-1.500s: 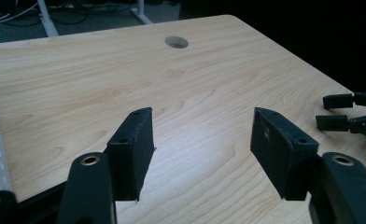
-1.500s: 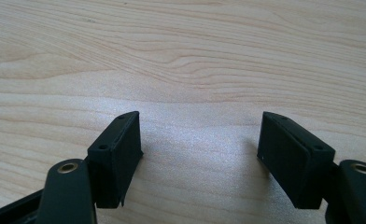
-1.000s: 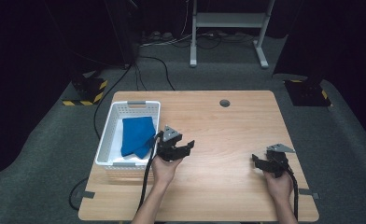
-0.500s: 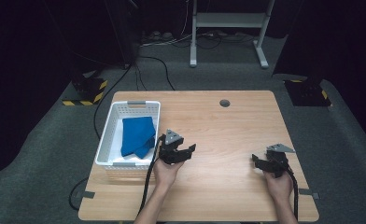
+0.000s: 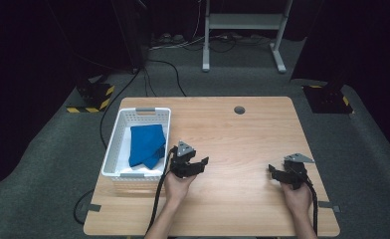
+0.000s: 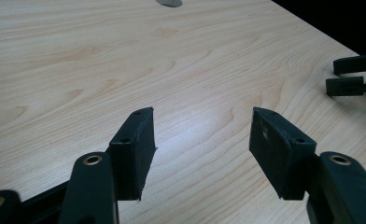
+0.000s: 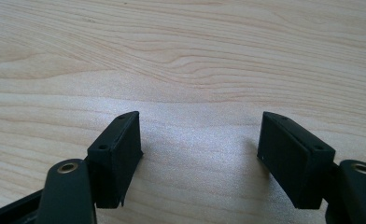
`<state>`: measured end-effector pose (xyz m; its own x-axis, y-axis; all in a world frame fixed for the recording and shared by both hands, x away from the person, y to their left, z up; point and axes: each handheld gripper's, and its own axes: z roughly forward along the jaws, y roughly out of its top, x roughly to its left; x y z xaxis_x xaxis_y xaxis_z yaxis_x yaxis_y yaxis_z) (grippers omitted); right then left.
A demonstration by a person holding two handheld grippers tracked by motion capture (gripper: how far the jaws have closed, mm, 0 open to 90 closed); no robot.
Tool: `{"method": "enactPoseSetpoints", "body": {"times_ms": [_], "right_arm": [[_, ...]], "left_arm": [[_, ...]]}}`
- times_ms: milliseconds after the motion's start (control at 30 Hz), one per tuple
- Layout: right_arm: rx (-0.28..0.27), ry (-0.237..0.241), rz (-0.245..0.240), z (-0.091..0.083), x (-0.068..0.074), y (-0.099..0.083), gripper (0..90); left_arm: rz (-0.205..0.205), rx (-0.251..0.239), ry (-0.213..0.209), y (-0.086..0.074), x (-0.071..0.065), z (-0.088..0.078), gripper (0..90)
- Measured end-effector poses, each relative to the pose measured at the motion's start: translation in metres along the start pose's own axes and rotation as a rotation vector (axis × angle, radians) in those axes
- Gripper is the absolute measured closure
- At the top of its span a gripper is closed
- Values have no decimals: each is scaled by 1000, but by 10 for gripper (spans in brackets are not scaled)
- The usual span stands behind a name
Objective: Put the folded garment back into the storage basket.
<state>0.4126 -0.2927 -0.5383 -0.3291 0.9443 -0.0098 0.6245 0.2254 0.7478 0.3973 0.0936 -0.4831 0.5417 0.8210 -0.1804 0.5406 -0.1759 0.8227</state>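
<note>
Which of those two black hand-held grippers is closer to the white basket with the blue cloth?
The left hand-held gripper. It sits right beside the white basket holding the blue cloth, while the right hand-held gripper rests near the table's opposite edge.

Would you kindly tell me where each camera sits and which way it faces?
High view: above the person's side, facing forward and down on the table; both forearms, left claw, right claw.
Left gripper view: on the left claw, facing across bare wood; its open jaws.
Right gripper view: on the right claw, facing wood; its open jaws.
Shared: the tabletop.
</note>
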Motion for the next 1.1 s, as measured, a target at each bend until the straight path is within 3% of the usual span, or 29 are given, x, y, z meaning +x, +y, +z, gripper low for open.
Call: {"method": "enactPoseSetpoints", "body": {"times_ms": [733,1100], "right_arm": [[0,0,0,0,0,0,301],[0,3,-1,0,0,0,301]], "left_arm": [[10,67,30,-15,4,17,420],[-12,77,37,-23,9,28,418]]}}
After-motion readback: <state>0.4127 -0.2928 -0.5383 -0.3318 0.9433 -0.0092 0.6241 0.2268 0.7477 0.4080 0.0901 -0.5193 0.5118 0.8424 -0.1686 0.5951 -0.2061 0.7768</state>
